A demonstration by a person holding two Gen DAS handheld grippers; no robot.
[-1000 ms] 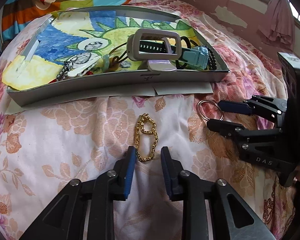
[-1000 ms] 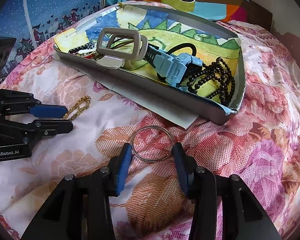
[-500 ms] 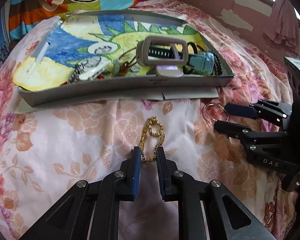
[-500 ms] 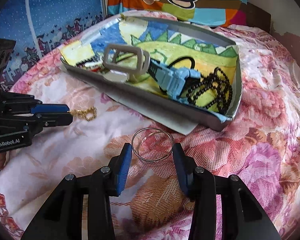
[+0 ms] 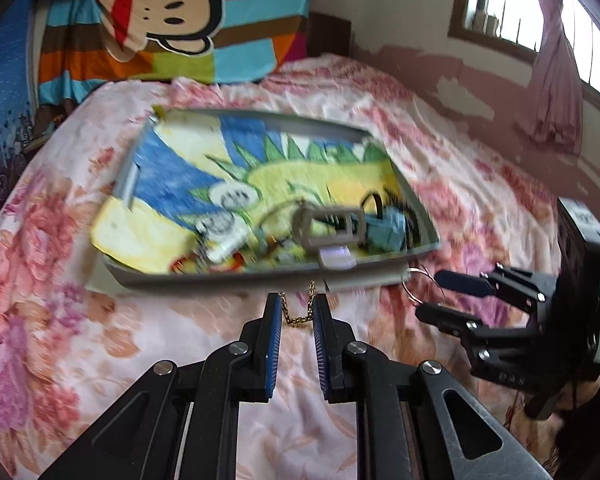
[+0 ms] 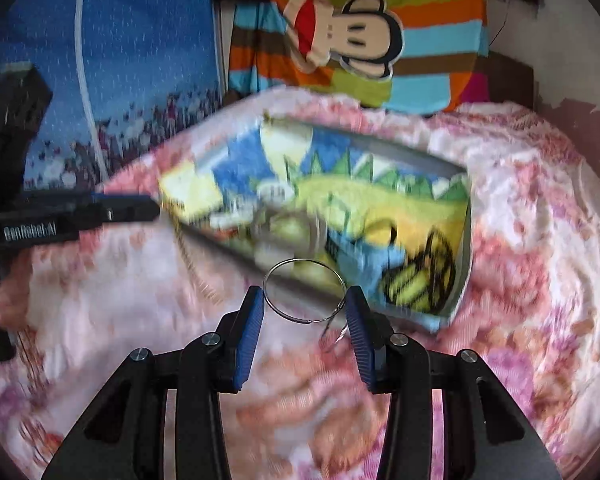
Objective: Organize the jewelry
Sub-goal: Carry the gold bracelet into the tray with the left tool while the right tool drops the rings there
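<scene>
crowding the tray (image 5: 236, 280): watch (image 5: 388, 232), beads (image 6: 420, 280), stand (image 5: 332, 228).

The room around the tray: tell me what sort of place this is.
Most likely a bedroom. The tray sits on a floral bedspread, a striped cartoon-monkey pillow or cushion is propped behind it, and a window sits in a wall with peeling paint.

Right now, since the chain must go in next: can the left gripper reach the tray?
Probably yes: the left gripper, holding the gold chain, hovers just short of the tray's front wall, with nothing between them.
</scene>
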